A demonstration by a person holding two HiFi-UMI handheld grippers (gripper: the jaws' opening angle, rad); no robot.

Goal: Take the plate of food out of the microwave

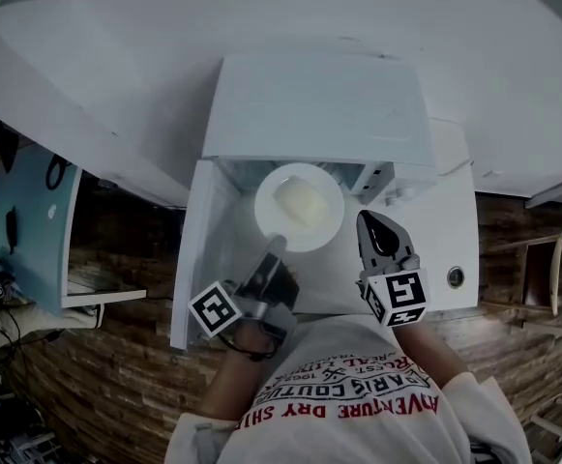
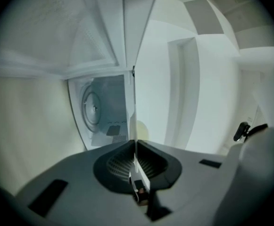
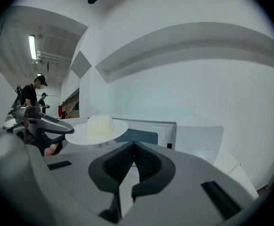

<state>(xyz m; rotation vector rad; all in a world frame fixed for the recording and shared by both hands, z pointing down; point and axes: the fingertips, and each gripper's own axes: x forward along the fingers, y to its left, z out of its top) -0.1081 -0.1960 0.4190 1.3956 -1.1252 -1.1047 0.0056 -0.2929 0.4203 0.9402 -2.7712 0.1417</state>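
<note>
A white plate [image 1: 271,216] with a pale block of food [image 1: 302,201] hangs in front of the open white microwave [image 1: 314,104]. My left gripper [image 1: 275,246] is shut on the plate's near rim. In the left gripper view the plate [image 2: 135,102] stands edge-on between the closed jaws of the left gripper [image 2: 135,147], and the microwave cavity [image 2: 103,112] lies behind. My right gripper [image 1: 370,224] is shut with nothing in it, just right of the plate. The right gripper view shows the plate [image 3: 117,127] and the food [image 3: 99,125] ahead to the left of the right gripper [image 3: 133,147].
The microwave door [image 1: 189,259] stands swung open at the left. The microwave sits on a white counter [image 1: 455,220] against a white wall. A brick floor lies below. Two people stand far off at the left of the right gripper view [image 3: 30,95].
</note>
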